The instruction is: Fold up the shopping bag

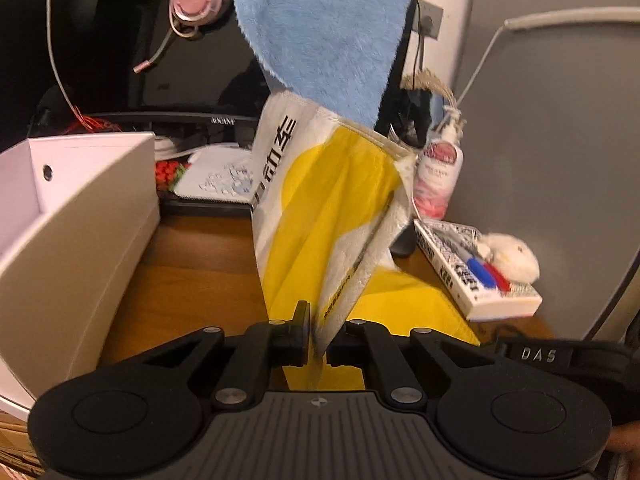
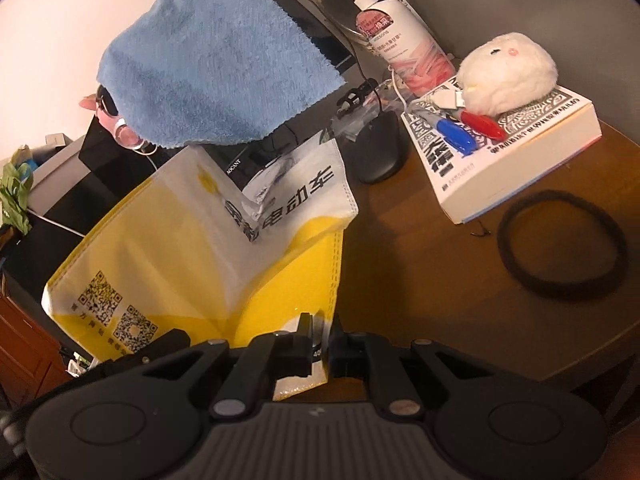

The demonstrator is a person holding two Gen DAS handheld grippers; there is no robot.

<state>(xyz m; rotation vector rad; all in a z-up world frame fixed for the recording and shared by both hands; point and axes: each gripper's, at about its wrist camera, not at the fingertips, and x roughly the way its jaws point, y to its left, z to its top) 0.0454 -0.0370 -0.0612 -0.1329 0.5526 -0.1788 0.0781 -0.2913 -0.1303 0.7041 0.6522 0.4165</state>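
Left wrist view: left gripper (image 1: 318, 334) pinches bag (image 1: 320, 200) edge; right gripper (image 2: 320, 340) clamps another edge. Bag hangs lifted above desk (image 2: 440, 280). Keep tension even, align edges, lower flat.

Warm, dim indoor light in both views. Fisheye bending is strong, with dark vignette corners at 11 and 1 o'clock. In the left wrist view the shopping bag (image 1: 320, 208) and book (image 1: 472, 264) are smeared by motion blur. The right wrist view is sharper; the hair band (image 2: 560, 244) throws a soft shadow on the worktop (image 2: 440, 280) towards 5 o'clock.
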